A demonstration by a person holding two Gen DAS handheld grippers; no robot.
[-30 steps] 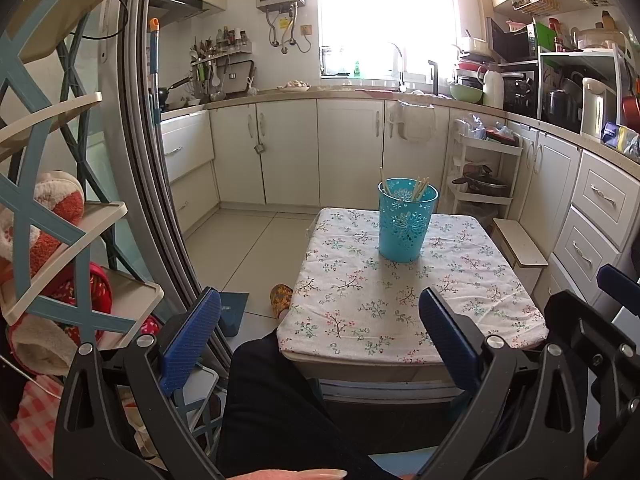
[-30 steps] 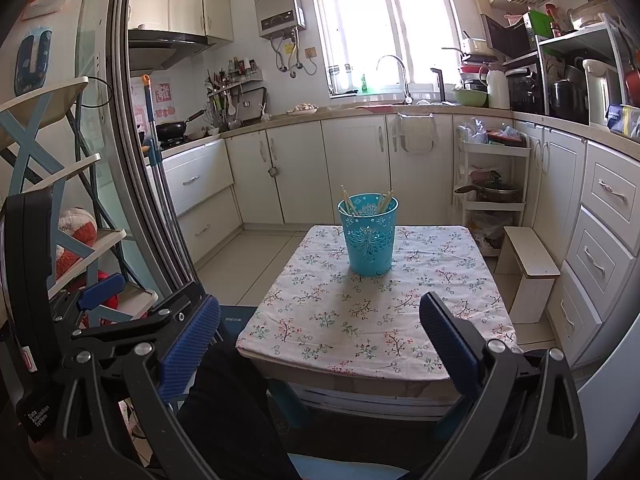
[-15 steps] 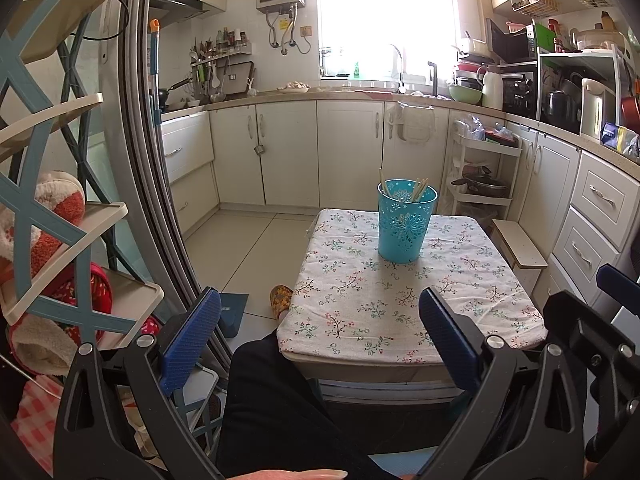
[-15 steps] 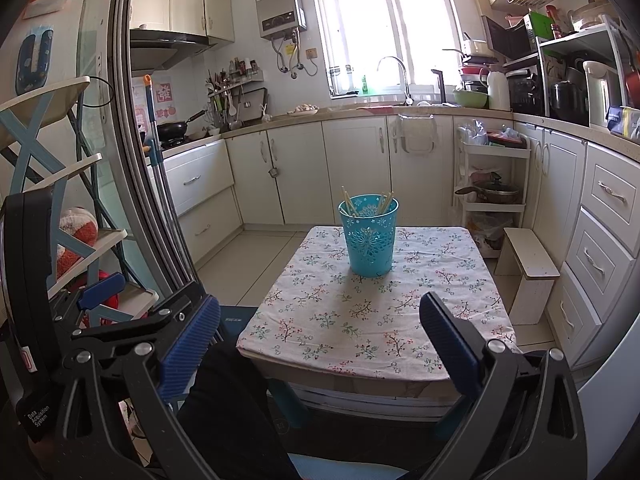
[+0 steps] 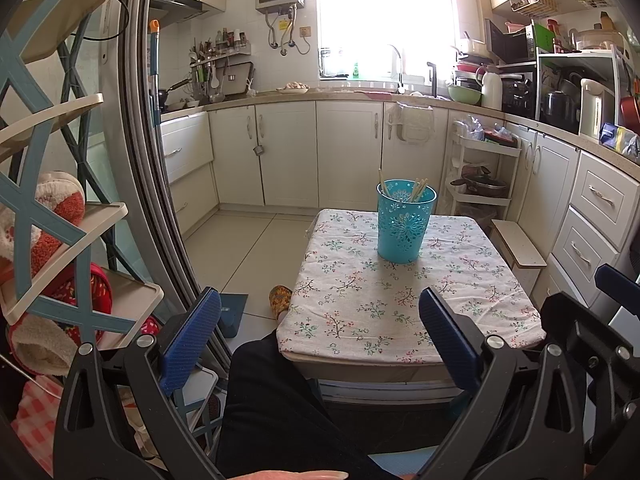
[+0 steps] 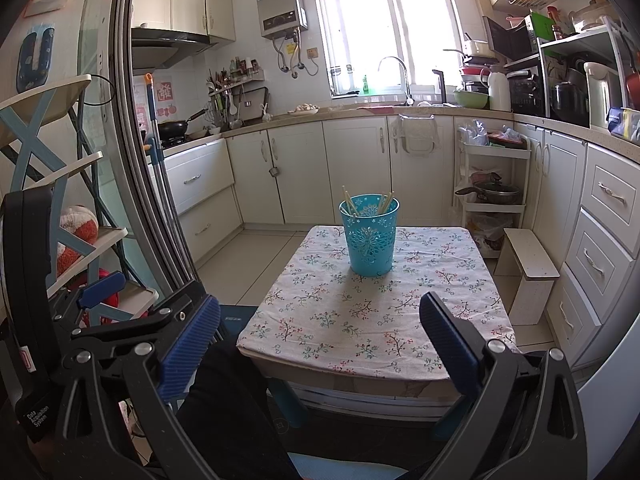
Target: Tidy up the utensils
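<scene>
Both my tongs, left gripper [image 5: 318, 324] and right gripper [image 6: 320, 328], spread wide, empty, short of table [image 6: 360, 320]. Chopsticks [image 6: 386, 202] upright in teal cup [image 6: 370, 242] mid-table. Judge sticks light, stiff, slick; pinch near tops.

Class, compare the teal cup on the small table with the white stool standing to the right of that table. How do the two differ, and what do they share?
The teal cup is round with a perforated flower pattern; the white stool is flat-topped, plain and angular. The teal cup stands on the floral tablecloth; the white stool stands on the floor. The teal cup holds chopsticks; the white stool carries nothing. Both stand upright, and neither open gripper, left or right, touches them.
</scene>
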